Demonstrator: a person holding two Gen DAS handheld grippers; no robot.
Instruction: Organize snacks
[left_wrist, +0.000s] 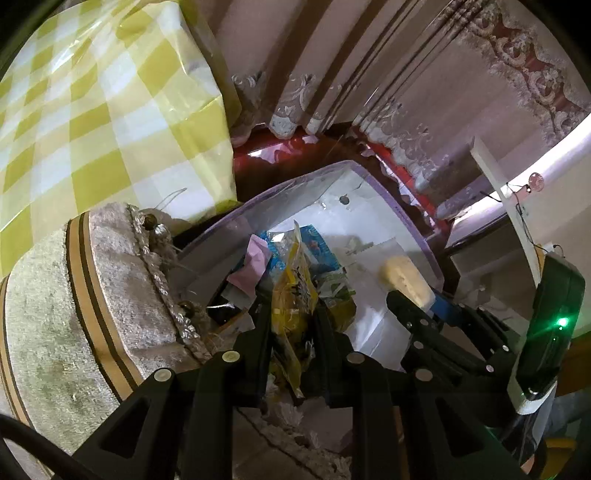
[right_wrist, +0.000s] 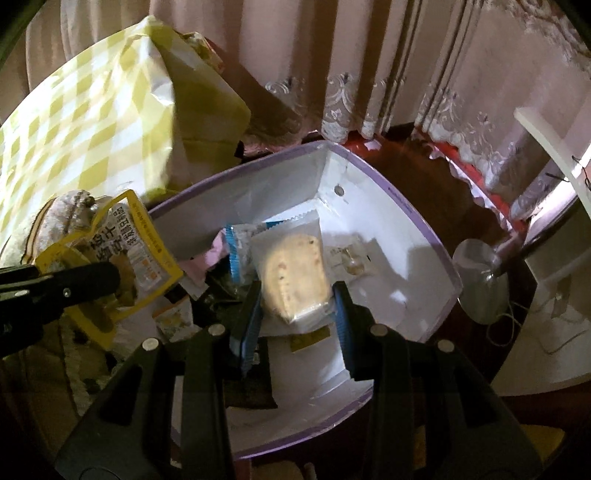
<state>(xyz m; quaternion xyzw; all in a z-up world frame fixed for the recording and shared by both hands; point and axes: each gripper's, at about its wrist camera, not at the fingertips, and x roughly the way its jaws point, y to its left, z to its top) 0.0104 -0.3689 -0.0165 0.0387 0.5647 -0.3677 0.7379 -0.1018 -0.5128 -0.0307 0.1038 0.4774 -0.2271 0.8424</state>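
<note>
Left gripper (left_wrist: 291, 317) jaws clamped on yellow snack pouch (left_wrist: 293, 291), near-left over white box (right_wrist: 436, 236). Right gripper (right_wrist: 295, 299) jaws part-open, pinching wrapped biscuit (right_wrist: 295, 273) inside box. Checked yellow bag (left_wrist: 110, 110) and plush cushion (left_wrist: 74, 295) crowding left. Curtains (right_wrist: 369, 74) far. Loose wrappers (right_wrist: 240, 247) in box partly hidden, dim, labels unreadable.

Colours around the white box

The box (right_wrist: 373, 206) is white inside with a lilac rim. Left of it hangs a yellow-and-white checked bag (right_wrist: 85, 122). Over its left edge sits a yellow packet (left_wrist: 293, 291) with black print; over its middle, a pale wrapper (right_wrist: 291, 273) shows a tan biscuit. Inside lie blue and pink wrappers. Behind it, beige curtains (right_wrist: 369, 55) carry lace borders.
</note>
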